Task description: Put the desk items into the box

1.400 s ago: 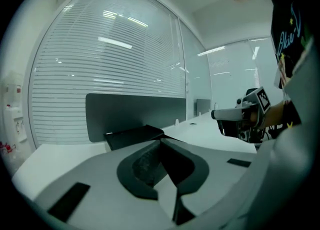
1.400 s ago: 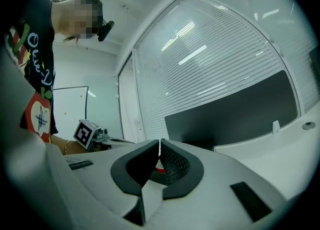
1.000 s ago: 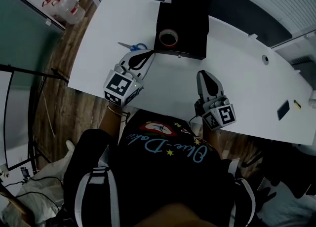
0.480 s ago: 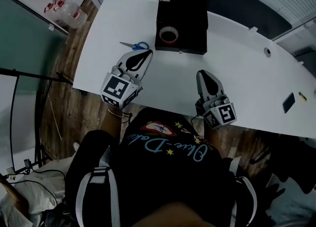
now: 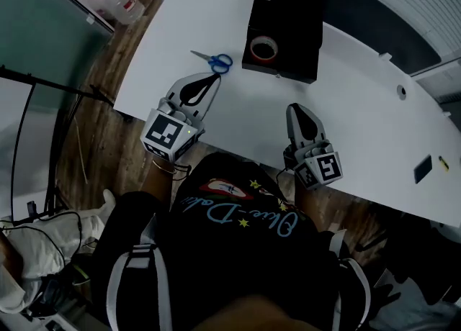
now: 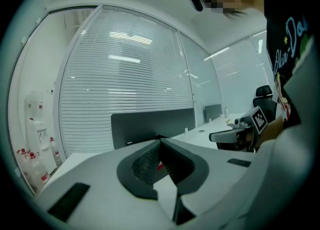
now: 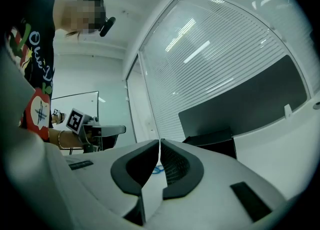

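My left gripper [image 5: 214, 79]: pressed together, empty, eased back off scissors [image 5: 213, 61] | right gripper [image 5: 295, 109]: closed, empty | tape roll [image 5: 263, 49] in box [image 5: 295, 24]; scissors remain.

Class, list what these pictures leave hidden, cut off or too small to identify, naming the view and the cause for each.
1. Head view: the inside of the box beyond the tape roll is too dark to read.
2. Head view: the small dark item near the right end of the desk is too small to identify.
3. Right gripper view: the scissors show only as a blue sliver behind the right gripper, the rest hidden.
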Action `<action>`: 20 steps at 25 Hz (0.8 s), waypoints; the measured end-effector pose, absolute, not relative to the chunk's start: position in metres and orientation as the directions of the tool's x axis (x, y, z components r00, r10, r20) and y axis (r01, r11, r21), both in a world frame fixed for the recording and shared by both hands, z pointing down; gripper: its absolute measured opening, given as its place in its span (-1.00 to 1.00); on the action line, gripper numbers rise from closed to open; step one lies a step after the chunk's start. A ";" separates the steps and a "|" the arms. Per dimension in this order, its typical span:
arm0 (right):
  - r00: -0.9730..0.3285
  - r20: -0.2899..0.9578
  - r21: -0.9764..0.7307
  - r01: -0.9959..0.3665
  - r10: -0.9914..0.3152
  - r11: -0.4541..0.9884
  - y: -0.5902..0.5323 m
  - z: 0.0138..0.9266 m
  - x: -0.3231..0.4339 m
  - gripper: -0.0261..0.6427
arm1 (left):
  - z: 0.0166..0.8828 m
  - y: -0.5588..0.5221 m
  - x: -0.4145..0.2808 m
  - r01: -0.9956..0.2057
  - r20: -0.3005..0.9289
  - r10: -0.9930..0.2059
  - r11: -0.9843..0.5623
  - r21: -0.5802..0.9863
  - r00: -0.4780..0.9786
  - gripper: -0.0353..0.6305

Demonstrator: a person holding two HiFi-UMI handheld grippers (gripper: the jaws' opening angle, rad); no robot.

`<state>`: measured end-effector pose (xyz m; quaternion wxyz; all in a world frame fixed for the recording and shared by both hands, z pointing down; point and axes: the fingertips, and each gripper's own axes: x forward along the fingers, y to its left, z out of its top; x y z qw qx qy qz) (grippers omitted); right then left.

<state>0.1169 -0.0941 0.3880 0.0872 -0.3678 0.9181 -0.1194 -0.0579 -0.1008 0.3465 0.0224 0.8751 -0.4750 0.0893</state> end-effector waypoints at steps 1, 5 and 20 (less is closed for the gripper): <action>-0.720 -0.071 -0.281 -0.650 -0.690 0.706 -0.094 0.388 0.115 -0.85 | 0.347 -0.100 -0.063 -0.843 0.180 -0.833 -0.536 -0.036 0.522 -0.83; -0.720 -0.060 -0.279 -0.652 -0.691 0.704 -0.094 0.389 0.115 -0.85 | 0.345 -0.100 -0.067 -0.854 0.160 -0.845 -0.520 -0.026 0.510 -0.83; -0.750 -0.043 -0.259 -0.630 -0.660 0.732 -0.116 0.384 0.067 -0.85 | 0.359 -0.112 -0.119 -0.883 0.186 -0.875 -0.465 -0.063 0.447 -0.82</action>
